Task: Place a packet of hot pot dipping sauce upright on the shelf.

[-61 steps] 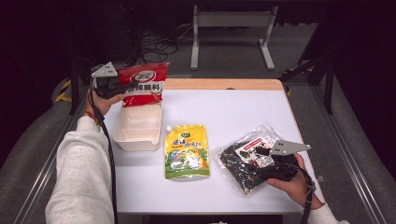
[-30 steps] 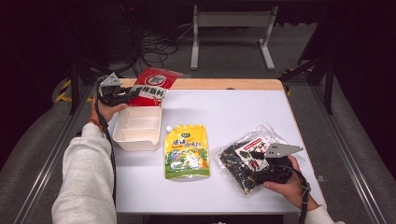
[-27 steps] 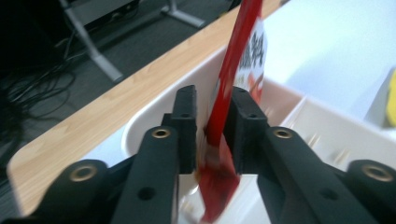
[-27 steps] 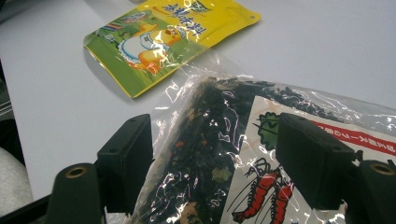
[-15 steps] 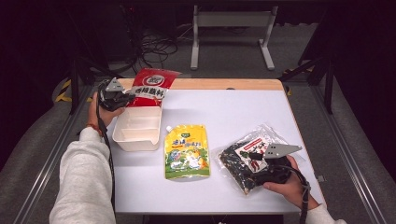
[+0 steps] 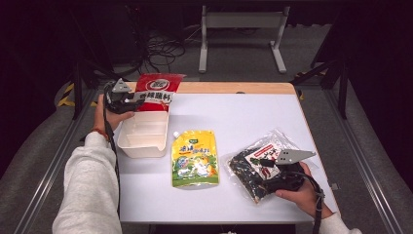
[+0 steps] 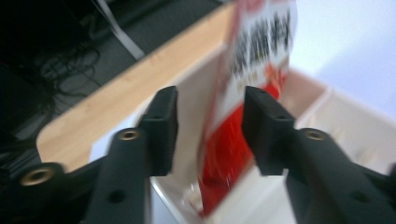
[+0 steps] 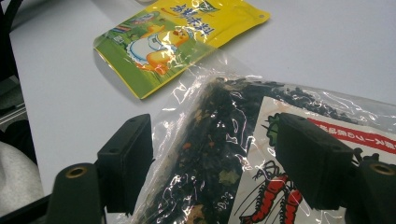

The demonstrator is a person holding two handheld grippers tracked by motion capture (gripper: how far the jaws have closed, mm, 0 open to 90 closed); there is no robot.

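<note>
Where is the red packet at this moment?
In the high view the red packet is far left, standing at the white tray's back end, between the left gripper's open jaws.

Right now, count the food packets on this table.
3: red packet standing in the tray between left claw jaws; yellow packet centre; clear dark packet under right claw.

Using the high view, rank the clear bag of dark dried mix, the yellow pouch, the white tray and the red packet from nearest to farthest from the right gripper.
1. Clear bag of dark dried mix: right under the right gripper.
2. Yellow pouch: mid-table, to its left.
3. White tray: farther left.
4. Red packet: far left corner, between the left gripper's jaws.
</note>
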